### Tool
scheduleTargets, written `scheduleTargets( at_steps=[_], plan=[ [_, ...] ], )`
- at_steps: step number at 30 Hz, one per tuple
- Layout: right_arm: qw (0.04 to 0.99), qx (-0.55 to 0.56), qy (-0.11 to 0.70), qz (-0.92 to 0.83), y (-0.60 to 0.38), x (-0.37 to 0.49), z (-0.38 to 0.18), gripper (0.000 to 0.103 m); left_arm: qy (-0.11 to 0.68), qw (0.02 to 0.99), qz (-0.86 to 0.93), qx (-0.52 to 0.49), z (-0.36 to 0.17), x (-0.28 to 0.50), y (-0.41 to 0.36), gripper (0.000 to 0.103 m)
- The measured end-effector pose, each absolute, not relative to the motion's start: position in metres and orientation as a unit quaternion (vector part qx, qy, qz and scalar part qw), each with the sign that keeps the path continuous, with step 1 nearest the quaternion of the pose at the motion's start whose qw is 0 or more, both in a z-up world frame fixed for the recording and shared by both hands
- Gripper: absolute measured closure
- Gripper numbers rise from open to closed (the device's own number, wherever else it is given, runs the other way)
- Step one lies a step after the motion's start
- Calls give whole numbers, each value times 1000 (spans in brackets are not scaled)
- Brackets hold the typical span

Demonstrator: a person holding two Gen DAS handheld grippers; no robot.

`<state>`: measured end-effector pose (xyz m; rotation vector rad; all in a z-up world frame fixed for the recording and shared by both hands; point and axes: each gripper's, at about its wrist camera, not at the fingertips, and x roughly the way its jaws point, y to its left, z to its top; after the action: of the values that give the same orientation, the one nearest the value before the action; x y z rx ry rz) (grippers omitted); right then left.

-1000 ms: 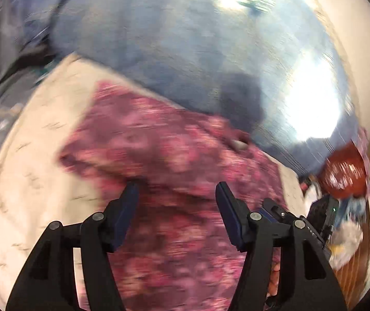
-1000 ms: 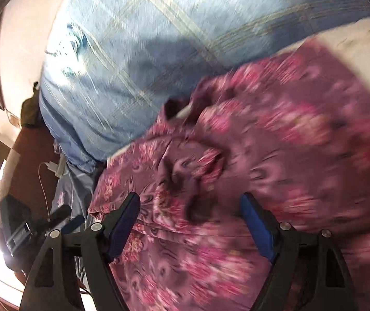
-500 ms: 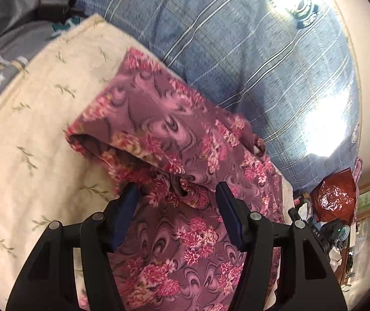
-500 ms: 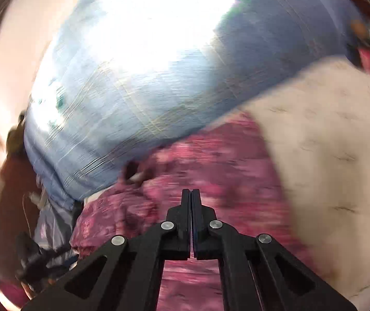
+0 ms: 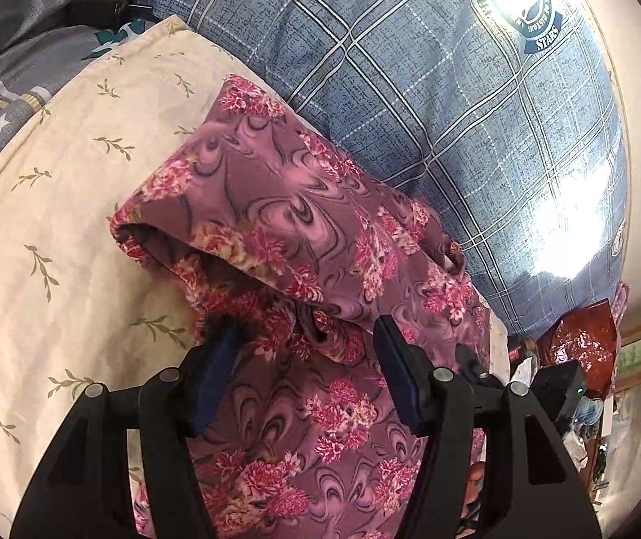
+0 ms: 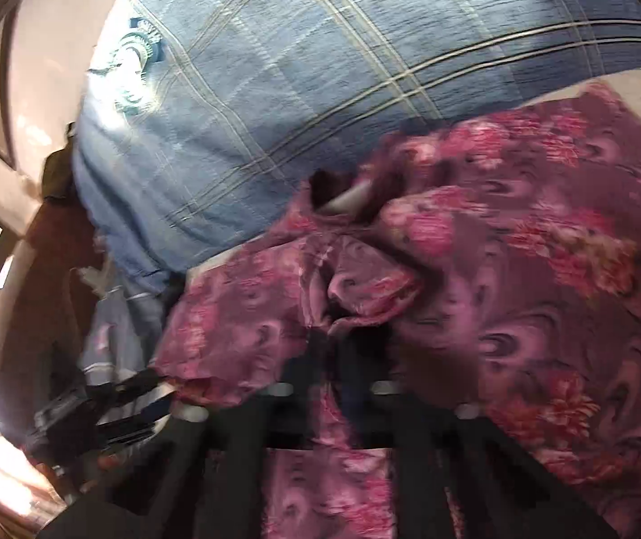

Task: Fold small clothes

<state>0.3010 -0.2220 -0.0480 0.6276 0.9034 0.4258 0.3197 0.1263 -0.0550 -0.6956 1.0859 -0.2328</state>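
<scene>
Cream leaf-print bedding (image 5: pixel 50 224) bore the soft, limp floral garment (image 5: pixel 284 224). Left gripper (image 5: pixel 307 337) stood apart over a bunched fold; right gripper (image 6: pixel 333 359), blurred, seemingly pinched cloth. Hems looked the best hold.

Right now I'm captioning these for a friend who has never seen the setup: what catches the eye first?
A pink floral garment lies half folded across the middle, on a cream leaf-print sheet. Behind it a blue plaid quilt fills the top, sunlit at the right. The left tool stands open over the garment's fold.
</scene>
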Motion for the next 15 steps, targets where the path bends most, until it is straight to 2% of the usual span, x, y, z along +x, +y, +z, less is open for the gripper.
scheduleTargets(
  at_steps=[5, 10, 12, 13, 14, 15],
  plan=[
    [867, 317, 339, 179, -285, 275, -4, 97, 497, 799, -119, -317, -53, 315, 123, 39],
    [855, 319, 398, 92, -348, 275, -41, 97, 509, 795, -114, -312, -73, 320, 107, 38],
    [846, 328, 409, 99, -349, 274, -52, 91, 509, 800, -98, -302, -77, 323, 102, 38],
    [845, 334, 406, 98, -349, 279, -53, 89, 509, 801, -91, -302, -78, 324, 102, 43],
    [844, 340, 403, 99, -348, 279, -53, 87, 503, 803, -85, -308, -77, 325, 104, 65],
    [844, 342, 402, 98, -348, 279, -52, 87, 498, 806, -81, -310, -76, 326, 105, 78]
  ],
)
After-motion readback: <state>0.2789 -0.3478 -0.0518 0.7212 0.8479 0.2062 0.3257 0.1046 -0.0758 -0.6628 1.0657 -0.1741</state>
